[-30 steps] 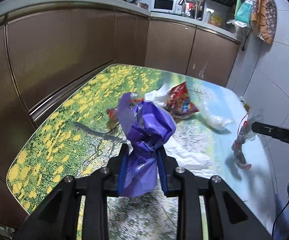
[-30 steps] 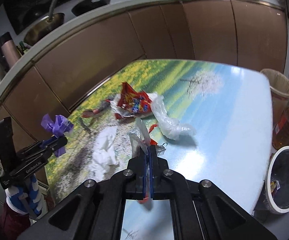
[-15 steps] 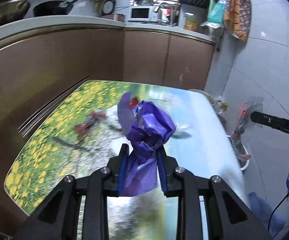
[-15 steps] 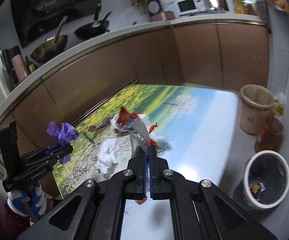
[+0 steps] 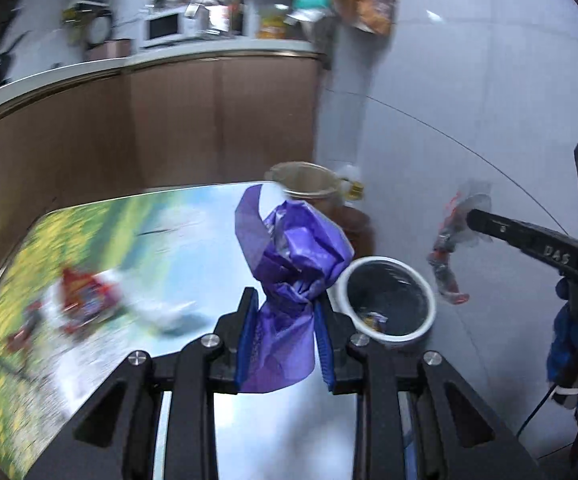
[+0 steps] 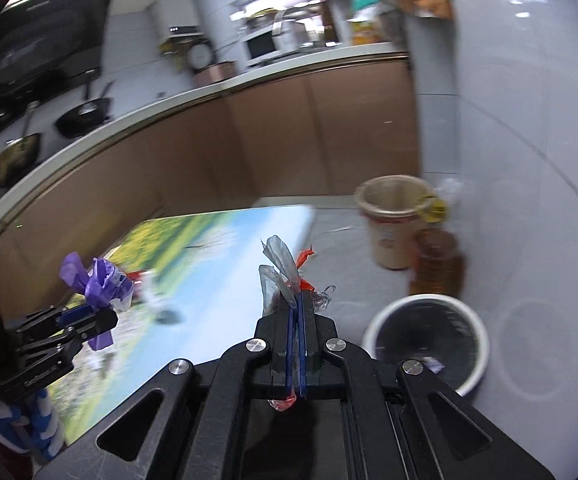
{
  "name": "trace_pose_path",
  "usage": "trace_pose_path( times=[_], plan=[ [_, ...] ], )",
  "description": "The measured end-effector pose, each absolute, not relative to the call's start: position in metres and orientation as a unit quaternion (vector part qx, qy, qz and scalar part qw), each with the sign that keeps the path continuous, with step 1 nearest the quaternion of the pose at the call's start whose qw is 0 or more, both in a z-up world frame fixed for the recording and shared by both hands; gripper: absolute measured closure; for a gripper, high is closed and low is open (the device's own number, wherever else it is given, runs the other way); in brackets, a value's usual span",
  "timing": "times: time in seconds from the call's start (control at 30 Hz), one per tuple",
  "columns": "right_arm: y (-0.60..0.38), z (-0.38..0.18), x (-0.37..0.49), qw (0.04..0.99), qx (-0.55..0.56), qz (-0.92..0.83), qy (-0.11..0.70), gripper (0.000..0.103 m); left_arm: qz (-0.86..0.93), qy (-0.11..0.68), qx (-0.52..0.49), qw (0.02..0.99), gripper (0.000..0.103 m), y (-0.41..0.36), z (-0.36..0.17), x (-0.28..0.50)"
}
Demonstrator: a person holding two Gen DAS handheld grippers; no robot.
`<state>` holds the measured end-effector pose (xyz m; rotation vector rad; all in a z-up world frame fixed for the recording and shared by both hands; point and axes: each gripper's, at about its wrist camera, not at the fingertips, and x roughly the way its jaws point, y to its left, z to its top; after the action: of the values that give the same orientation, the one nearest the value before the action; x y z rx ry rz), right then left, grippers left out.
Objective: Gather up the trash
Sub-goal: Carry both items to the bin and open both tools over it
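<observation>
My left gripper point(image 5: 285, 300) is shut on a crumpled purple wrapper point(image 5: 293, 256), which sticks up between its blue pads over the table's right part. From the right wrist view the same gripper point(image 6: 85, 320) and purple wrapper point(image 6: 97, 280) appear at the left. My right gripper point(image 6: 296, 300) is shut on a thin clear wrapper with red print point(image 6: 281, 268); in the left wrist view that wrapper point(image 5: 449, 256) hangs from the right gripper's tip beyond the table edge. A white-rimmed black bin point(image 6: 429, 340) stands on the floor just right of the right gripper, with some scraps inside; the bin point(image 5: 389, 300) also shows behind the purple wrapper.
The table point(image 5: 101, 240) with a flower-field print still carries a red snack bag point(image 5: 85, 292) and white plastic, blurred. A tan bucket point(image 6: 393, 220) and an amber oil bottle point(image 6: 437, 264) stand on the floor by the white wall. Brown kitchen cabinets point(image 6: 249, 148) run behind.
Both grippers have swung right, away from the litter on the table toward the floor bin, each keeping its wrapper. The bin has come into the left wrist view.
</observation>
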<state>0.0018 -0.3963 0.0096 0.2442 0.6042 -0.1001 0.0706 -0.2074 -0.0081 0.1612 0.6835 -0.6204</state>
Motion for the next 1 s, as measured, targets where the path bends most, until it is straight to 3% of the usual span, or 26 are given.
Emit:
trace_pose_path(
  times=[0.3,0.53,0.6,0.63,0.7,0.77,1.0],
  plan=[
    [-0.484,-0.038,0.032,0.928,0.151,-0.144,0.309,0.101,-0.38,0.37,0.144,0.836,0.077,-0.381,-0.049,0.103],
    [-0.533,-0.081,0.058,0.908,0.167,-0.183,0.338,0.098,-0.396,0.396,0.182,0.809,0.074,-0.453,-0.09,0.133],
    [-0.544,-0.092,0.065,0.903,0.168,-0.193,0.345,0.098,-0.394,0.4,0.191,0.805,0.069,-0.468,-0.103,0.141],
    [-0.549,-0.097,0.07,0.901,0.165,-0.2,0.348,0.096,-0.394,0.406,0.191,0.802,0.066,-0.473,-0.11,0.145],
    [-0.553,-0.101,0.075,0.898,0.151,-0.217,0.352,0.084,-0.397,0.413,0.183,0.799,0.053,-0.479,-0.119,0.151],
    [-0.554,-0.101,0.077,0.898,0.146,-0.221,0.35,0.076,-0.399,0.42,0.172,0.797,0.048,-0.483,-0.124,0.158],
    [-0.54,-0.091,0.075,0.903,0.118,-0.227,0.346,0.067,-0.391,0.431,0.134,0.802,0.048,-0.465,-0.122,0.168]
  ],
)
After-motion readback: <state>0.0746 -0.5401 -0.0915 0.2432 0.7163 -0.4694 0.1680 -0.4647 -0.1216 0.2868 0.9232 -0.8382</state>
